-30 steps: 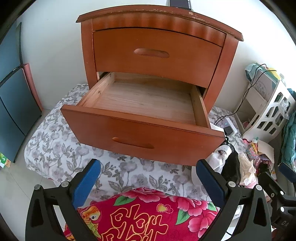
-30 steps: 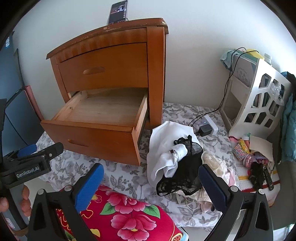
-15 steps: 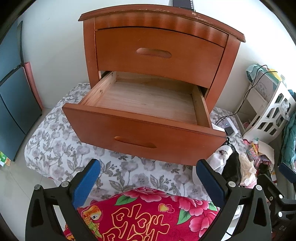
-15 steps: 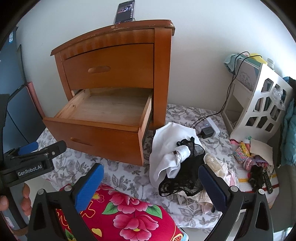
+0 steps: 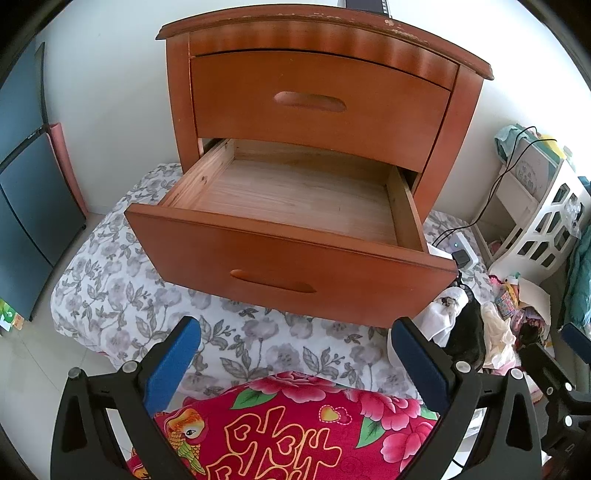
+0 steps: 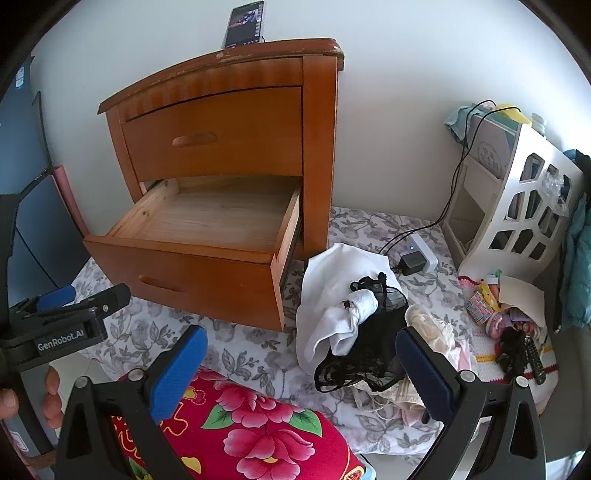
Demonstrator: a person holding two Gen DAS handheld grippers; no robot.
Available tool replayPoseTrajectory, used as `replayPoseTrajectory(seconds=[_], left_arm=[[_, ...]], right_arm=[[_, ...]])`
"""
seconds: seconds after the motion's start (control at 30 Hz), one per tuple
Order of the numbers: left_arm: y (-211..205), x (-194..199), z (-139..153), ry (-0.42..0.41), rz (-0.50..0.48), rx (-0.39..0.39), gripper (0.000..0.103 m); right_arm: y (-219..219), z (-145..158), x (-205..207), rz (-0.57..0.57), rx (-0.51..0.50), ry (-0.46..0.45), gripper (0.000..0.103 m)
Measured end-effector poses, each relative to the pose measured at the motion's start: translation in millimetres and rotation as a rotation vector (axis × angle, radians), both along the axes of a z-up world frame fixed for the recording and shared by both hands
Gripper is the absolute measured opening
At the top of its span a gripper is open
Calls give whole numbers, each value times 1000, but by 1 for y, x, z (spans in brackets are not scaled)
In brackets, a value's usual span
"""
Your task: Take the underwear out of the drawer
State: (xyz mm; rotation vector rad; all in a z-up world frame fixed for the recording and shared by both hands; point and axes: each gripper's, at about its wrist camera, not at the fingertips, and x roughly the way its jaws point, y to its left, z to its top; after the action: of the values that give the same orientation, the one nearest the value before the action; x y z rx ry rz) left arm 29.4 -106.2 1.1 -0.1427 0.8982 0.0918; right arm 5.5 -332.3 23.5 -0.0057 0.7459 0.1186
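Note:
A brown wooden nightstand (image 5: 325,85) (image 6: 229,122) stands on a flowered sheet. Its lower drawer (image 5: 295,221) (image 6: 207,236) is pulled out and shows only bare wood inside. To the right of the drawer lies a heap of underwear: white pieces (image 6: 332,295) (image 5: 443,314), black lace (image 6: 369,350) (image 5: 467,332) and cream pieces (image 6: 428,325). My left gripper (image 5: 295,350) is open, in front of the drawer's face, holding nothing. My right gripper (image 6: 301,362) is open too, just in front of the heap, empty.
A red flowered cushion (image 5: 295,424) (image 6: 240,417) lies right under both grippers. A white openwork rack (image 6: 517,206), a charger with a cable (image 6: 413,258), small toys and a remote (image 6: 532,358) sit on the right. A phone (image 6: 245,22) leans on the nightstand's top. A dark panel (image 5: 22,206) stands at left.
Both grippers have drifted a little to the left and back, so the nightstand sits further right in each view. The jaws stay open and the heap has not moved.

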Motion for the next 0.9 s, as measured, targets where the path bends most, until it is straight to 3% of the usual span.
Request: replayPoseTrajectory(seconds=[0.9], left_arm=[[1,-2,-1,7,4,-1,103]], right_arm=[[-3,1,0,-12,3,-4,103]])
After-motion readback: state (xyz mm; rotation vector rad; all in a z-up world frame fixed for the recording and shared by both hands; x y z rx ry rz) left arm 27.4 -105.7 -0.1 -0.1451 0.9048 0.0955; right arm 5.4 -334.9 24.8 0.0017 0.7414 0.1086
